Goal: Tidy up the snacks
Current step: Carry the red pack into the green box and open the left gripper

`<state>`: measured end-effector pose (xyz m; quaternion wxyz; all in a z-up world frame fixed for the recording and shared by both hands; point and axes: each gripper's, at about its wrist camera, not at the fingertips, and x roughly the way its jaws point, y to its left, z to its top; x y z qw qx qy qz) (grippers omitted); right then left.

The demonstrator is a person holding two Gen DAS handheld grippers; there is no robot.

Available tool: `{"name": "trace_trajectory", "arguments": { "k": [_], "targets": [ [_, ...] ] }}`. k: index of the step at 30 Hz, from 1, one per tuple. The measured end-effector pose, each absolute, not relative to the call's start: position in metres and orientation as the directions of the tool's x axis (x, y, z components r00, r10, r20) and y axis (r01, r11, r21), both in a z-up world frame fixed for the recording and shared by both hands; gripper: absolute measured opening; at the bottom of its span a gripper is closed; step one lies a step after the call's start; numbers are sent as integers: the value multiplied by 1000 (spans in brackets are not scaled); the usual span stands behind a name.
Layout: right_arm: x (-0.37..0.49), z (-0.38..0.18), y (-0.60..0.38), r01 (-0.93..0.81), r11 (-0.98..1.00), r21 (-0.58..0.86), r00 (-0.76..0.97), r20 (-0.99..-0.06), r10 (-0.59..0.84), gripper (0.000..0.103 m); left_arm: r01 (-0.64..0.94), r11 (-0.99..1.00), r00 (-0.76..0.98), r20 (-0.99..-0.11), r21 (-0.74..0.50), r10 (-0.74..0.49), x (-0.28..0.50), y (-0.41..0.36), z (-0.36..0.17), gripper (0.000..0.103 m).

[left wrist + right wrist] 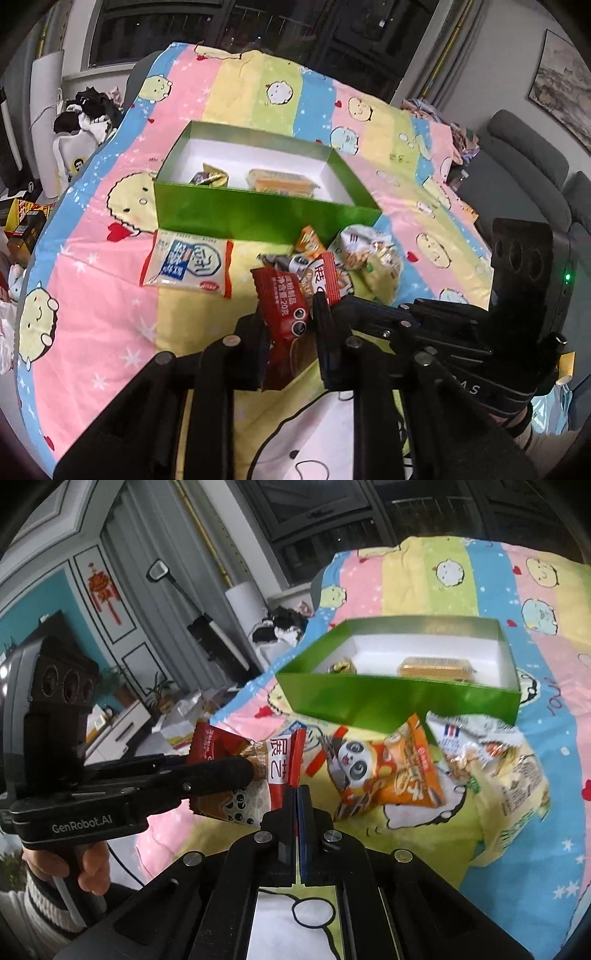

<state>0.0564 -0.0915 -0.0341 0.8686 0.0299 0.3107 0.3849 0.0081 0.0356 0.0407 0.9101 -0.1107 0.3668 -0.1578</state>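
A red and brown snack packet (282, 317) hangs above the bedspread, pinched between the fingers of my left gripper (290, 314). In the right wrist view the same packet (236, 801) shows a white label and a red edge. My right gripper (297, 794) is shut on that red edge. I cannot tell whether this is one packet or two overlapping ones. The left gripper (240, 766) reaches in from the left, and the right gripper (341, 304) comes in from the right. Beyond them stands an open green box (258, 218) (388, 701) with a gold-wrapped snack and an orange pack inside.
On the striped cartoon bedspread (110, 295) lie a white and blue packet (188, 266), an orange panda packet (388, 775) and a pale crinkled bag (491, 764), all in front of the box. A grey sofa (517, 166) is at the right. A person's hand (85, 871) holds the left gripper.
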Motion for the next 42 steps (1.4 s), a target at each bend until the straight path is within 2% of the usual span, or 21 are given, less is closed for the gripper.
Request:
{"name": "trace_trajectory", "arguments": {
  "k": [5,15,21,28,30,31,32,34,36,37,41,42],
  "targets": [
    [61,-17,-100,-642,697,320,528,-475,704,2,224,912,692,-602,-344,-398,21,29,56,20],
    [104,23,-110,-634,719,284,584,-434,686,2,277,884,697,-555,-377,-455,80,22,89,20],
    [146,32,-116,-612,738,286,604,-434,669,2,287,884,675,-577,-368,-460,131,17,92,20],
    [193,17,-124,-550,780,297,612,-491,619,2,267,898,631,-641,-349,-437,183,5,67,24],
    [203,12,-126,-529,797,291,619,-509,597,2,242,907,627,-657,-345,-418,192,5,60,30],
    [206,9,-128,-519,803,294,622,-515,590,2,220,911,623,-669,-348,-406,198,6,55,43],
    [208,8,-129,-512,806,298,622,-519,587,2,191,918,622,-680,-348,-387,202,8,50,61],
    [209,3,-133,-494,815,303,633,-518,575,2,135,934,638,-692,-331,-337,205,12,45,77],
    [209,3,-137,-480,823,304,638,-522,565,3,110,931,656,-679,-347,-330,203,19,45,80],
    [209,4,-140,-470,830,301,647,-521,556,3,101,929,660,-675,-355,-330,202,22,46,85],
    [202,12,-147,-467,831,303,663,-502,555,5,67,929,677,-667,-365,-311,189,36,52,86],
    [200,14,-148,-466,830,306,664,-500,557,9,59,931,679,-669,-361,-302,187,38,54,86]
  ]
}}
